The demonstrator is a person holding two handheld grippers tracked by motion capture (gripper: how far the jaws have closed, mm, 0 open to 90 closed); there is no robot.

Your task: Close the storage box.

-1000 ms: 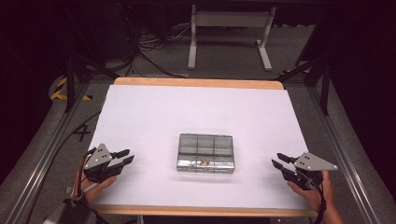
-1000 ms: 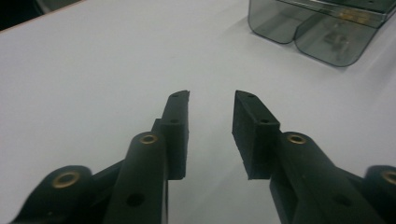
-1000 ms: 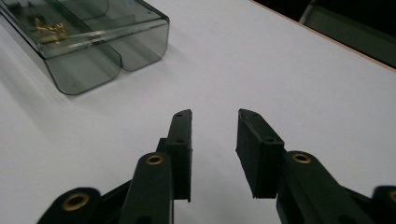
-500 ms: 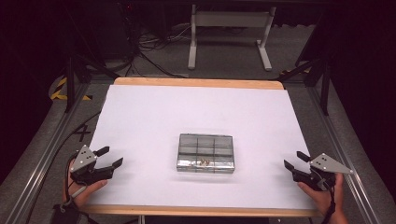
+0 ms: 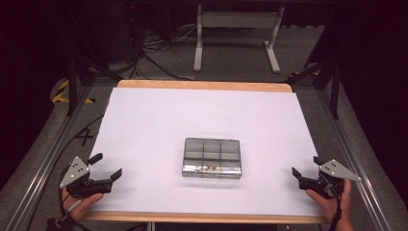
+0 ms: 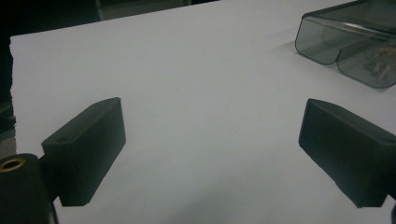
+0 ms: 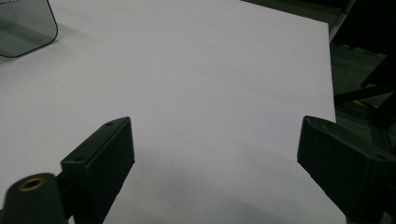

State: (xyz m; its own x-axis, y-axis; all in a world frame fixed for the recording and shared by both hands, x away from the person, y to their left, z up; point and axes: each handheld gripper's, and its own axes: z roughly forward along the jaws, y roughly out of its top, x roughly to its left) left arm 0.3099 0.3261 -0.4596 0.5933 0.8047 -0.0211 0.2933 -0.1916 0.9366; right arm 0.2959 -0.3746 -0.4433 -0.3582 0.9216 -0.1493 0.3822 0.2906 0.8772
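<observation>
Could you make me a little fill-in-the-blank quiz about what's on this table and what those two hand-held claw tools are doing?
1. The clear compartment box sits on a ____ table cover.
2. The left gripper has its jaws ____.
3. The right gripper holds ____ between its jaws.
4. The small items in the box lie in its ____ row, the one closest to the person.

Missing words: white; open; nothing; front

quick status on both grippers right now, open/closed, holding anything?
Left gripper: open, holding nothing, near the table's left front corner.
Right gripper: open, holding nothing, near the right front corner.
Both are apart from the clear compartment box.
</observation>
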